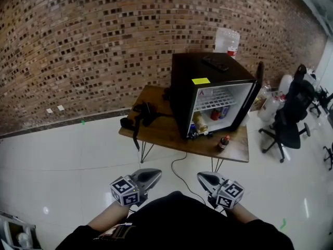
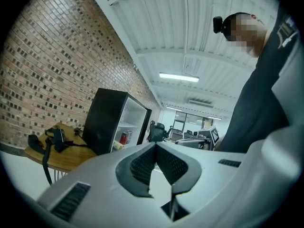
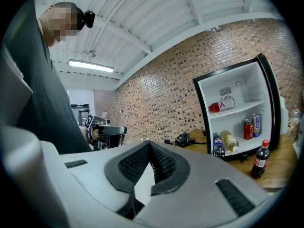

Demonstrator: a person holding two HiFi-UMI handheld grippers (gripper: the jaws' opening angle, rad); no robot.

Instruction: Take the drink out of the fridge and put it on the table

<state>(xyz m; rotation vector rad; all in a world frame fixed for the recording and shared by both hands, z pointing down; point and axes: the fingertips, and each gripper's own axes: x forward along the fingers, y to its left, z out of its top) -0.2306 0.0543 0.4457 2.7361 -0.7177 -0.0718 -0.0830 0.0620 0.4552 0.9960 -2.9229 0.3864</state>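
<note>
A black mini fridge point(image 1: 208, 95) stands on a wooden table point(image 1: 171, 132) with its door swung open to the right. Inside it are two cans point(image 3: 247, 128), a yellowish bottle point(image 3: 229, 140) and a blue-labelled bottle point(image 3: 218, 145). On the table in front of the fridge stands a dark cola bottle with a red cap point(image 1: 223, 142) point(image 3: 260, 159). My left gripper point(image 1: 156, 174) point(image 2: 155, 145) and right gripper point(image 1: 200, 176) point(image 3: 149, 144) are held low near my body, well short of the table. Both are shut with nothing in them.
A black strap and camera gear point(image 1: 143, 113) lie on the table's left part. A remote point(image 1: 215, 63) rests on the fridge top, with a water jug point(image 1: 227, 40) behind. An office chair point(image 1: 291, 113) stands right of the table. A cable point(image 1: 179, 171) hangs under it.
</note>
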